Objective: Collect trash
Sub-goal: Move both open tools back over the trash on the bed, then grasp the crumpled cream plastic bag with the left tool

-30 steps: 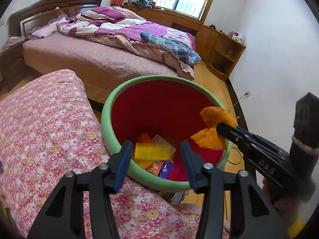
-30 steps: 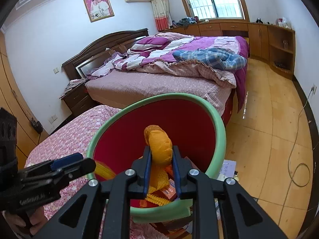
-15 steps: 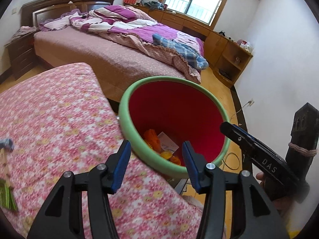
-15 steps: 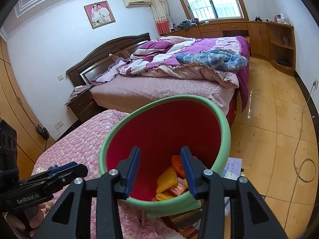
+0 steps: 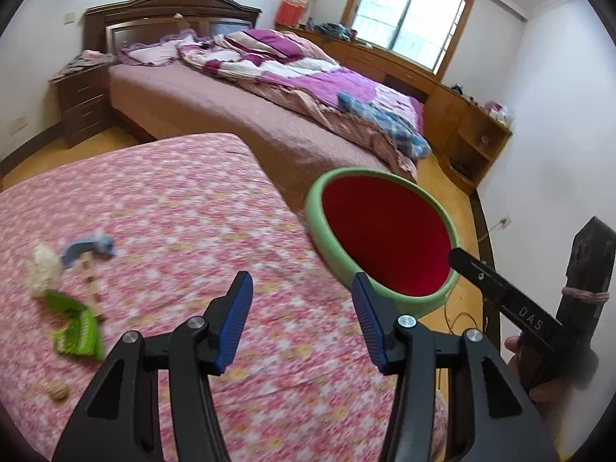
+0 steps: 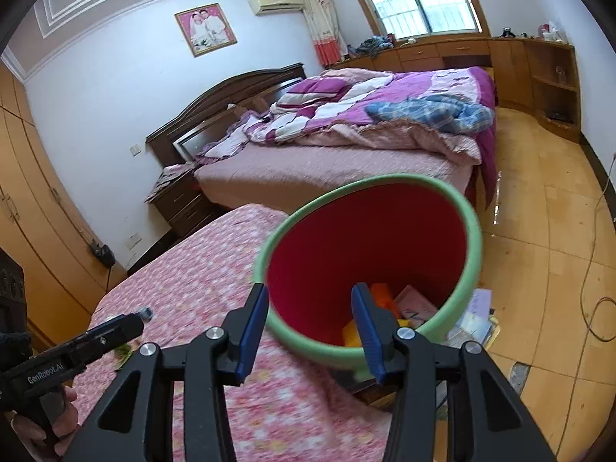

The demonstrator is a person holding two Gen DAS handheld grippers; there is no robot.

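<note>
Both grippers empty by the round red bin with a green rim [image 6: 475,246]
The left gripper [image 5: 300,319] is apart; the right gripper [image 6: 308,331] has just been opening, nothing between.

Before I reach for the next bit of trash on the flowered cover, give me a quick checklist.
1. Left gripper empty, jaws apart: ok.
2. Right gripper empty after just opening: ok.
3. Red bin with green rim upright beside the cover: ok.
4. Green wrapper, blue scrap, white wad within view: ok.
5. Sharp view of them: not ok, blurred.
6. Room left in bin: ok.
</note>
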